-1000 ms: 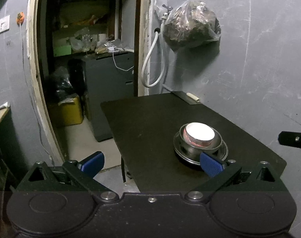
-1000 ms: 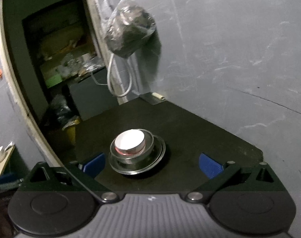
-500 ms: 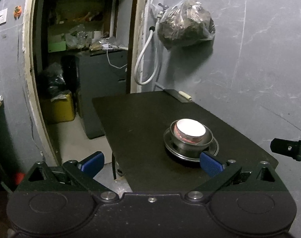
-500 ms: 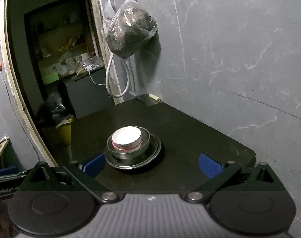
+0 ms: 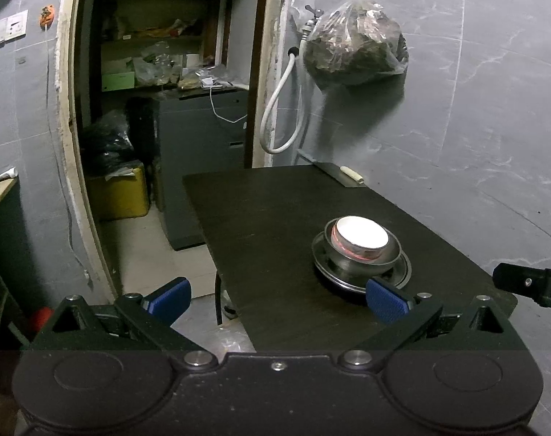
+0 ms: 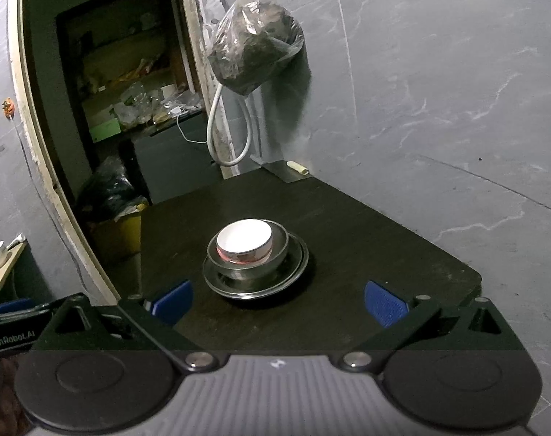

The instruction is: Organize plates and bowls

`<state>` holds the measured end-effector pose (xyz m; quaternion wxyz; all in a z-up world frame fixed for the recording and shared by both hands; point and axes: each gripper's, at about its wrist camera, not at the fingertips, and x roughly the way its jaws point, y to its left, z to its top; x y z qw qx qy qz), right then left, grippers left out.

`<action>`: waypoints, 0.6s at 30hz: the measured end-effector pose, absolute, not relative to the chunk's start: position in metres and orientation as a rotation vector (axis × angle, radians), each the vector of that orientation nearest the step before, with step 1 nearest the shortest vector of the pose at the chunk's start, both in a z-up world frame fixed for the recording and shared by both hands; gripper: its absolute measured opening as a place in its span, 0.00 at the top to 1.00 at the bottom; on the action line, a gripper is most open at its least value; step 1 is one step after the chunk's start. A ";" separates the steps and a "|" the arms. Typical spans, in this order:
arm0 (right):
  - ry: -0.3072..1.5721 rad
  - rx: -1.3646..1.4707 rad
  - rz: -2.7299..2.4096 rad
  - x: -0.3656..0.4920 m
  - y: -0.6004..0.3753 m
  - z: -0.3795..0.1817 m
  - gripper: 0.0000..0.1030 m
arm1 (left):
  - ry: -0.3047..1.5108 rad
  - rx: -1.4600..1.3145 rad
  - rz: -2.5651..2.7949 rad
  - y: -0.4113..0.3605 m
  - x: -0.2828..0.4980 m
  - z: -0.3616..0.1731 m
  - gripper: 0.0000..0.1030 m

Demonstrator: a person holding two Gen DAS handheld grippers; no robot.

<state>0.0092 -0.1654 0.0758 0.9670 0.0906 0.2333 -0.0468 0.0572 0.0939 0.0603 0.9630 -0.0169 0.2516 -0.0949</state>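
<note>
Sitting near the right side of the dark desk (image 6: 366,225) is the finished-looking stack: a white bowl (image 6: 244,239) nested in a steel bowl (image 6: 271,269) on a steel plate (image 6: 297,272). Both the left gripper (image 5: 275,298) and right gripper (image 6: 277,299) are hovering with jaws spread wide, gripping nothing. The stack is lying ahead-right of the left jaws, ahead-left of the right, neither clearly nearer.

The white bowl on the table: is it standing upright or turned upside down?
Upright. The white bowl shows its open mouth and white inside facing up, nested in the steel bowl on the steel plate.
</note>
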 end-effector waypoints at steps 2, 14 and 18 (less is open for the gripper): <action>0.474 0.183 -0.094 0.010 -0.166 0.076 0.00 | 0.511 -0.035 -0.191 0.094 0.057 0.060 0.01; 0.477 0.184 -0.093 0.009 -0.166 0.075 0.00 | 0.510 -0.034 -0.191 0.094 0.057 0.060 0.01; 0.477 0.183 -0.092 0.009 -0.166 0.075 0.00 | 0.511 -0.034 -0.191 0.094 0.056 0.060 0.01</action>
